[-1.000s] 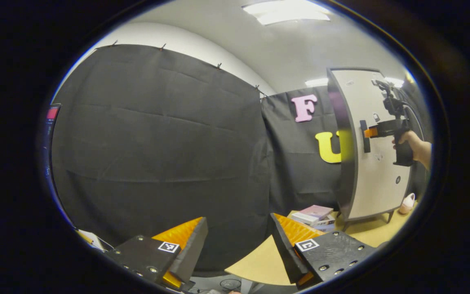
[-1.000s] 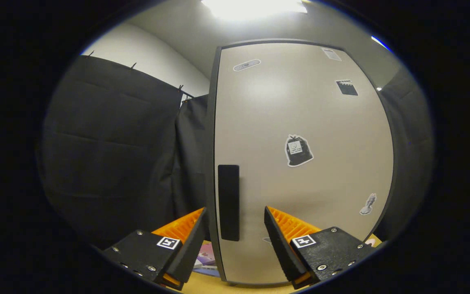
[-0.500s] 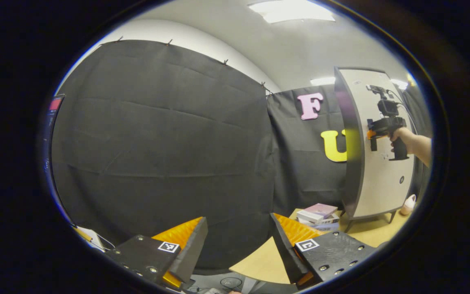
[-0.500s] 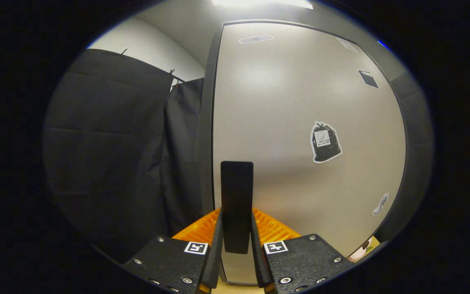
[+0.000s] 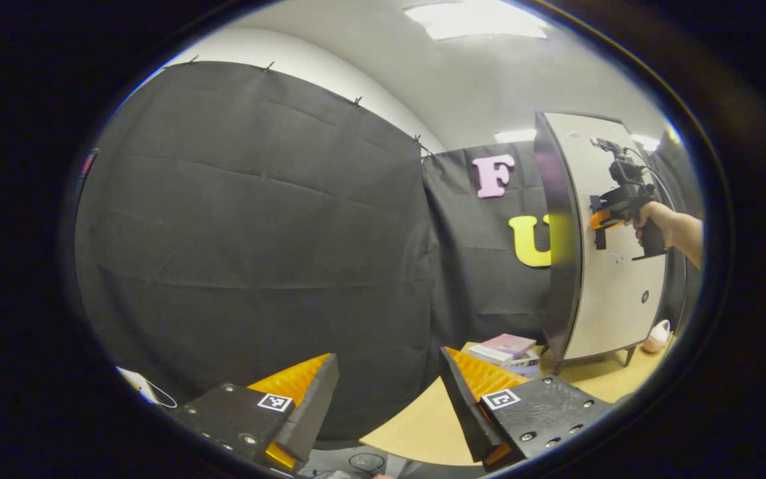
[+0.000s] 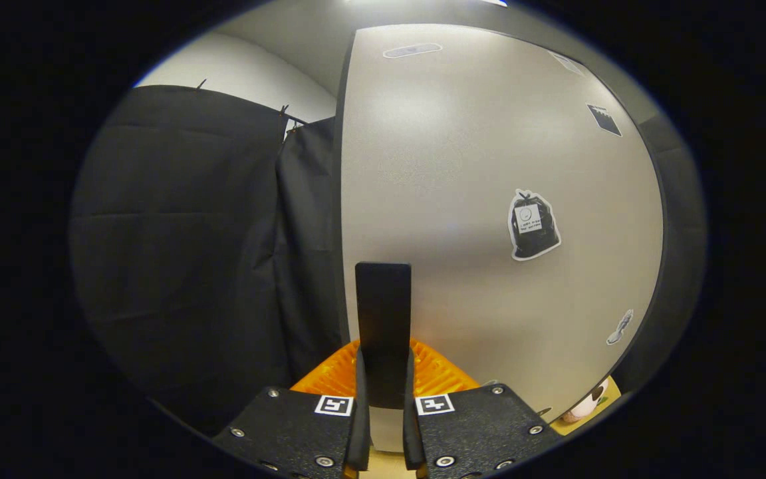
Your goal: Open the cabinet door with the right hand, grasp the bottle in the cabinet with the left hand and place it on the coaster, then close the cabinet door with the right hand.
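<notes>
Pinching the dark handle (image 6: 383, 319) of the cabinet door (image 6: 476, 199) with my right gripper (image 6: 383, 399), I am keeping the left gripper (image 5: 389, 399) jaws spread above the counter (image 5: 423, 426).

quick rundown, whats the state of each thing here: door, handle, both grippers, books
cabinet door: looks closed, edge flush with the cabinet
door handle: upright, clamped between the right gripper's fingers
right gripper: shut on the door handle
left gripper: open, holding nothing, raised off the table
books: stacked flat on the table beside the cabinet
</notes>
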### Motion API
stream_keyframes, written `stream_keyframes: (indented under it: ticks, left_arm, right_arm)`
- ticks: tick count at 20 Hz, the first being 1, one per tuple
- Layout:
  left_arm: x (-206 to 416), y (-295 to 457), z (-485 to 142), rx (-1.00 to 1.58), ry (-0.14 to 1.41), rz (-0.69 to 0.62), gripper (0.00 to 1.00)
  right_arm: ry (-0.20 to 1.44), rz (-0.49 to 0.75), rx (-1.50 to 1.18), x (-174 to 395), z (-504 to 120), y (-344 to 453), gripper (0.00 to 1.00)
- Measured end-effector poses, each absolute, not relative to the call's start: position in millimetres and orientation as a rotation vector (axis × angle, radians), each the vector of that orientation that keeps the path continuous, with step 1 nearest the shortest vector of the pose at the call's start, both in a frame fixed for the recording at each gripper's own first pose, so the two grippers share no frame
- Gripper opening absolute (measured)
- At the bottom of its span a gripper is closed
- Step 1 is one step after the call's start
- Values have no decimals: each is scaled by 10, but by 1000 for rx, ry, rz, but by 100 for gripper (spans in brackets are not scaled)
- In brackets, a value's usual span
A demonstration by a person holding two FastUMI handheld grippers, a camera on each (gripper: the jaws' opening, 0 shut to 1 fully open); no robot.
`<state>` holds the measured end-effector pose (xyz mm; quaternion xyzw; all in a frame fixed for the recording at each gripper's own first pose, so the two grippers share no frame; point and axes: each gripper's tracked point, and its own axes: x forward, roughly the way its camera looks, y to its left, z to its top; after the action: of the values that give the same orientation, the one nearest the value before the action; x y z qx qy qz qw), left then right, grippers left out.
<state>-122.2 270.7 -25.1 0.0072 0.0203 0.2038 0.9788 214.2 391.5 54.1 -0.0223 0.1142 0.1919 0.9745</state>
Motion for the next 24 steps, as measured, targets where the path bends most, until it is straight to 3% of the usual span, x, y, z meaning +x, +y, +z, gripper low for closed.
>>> stream_keyframes:
  ticks: [24]
  left_arm:
    - [-727,1149,220,32,-27,166,87]
  right_arm:
    - [244,632,-10,1498,746,3520,20]
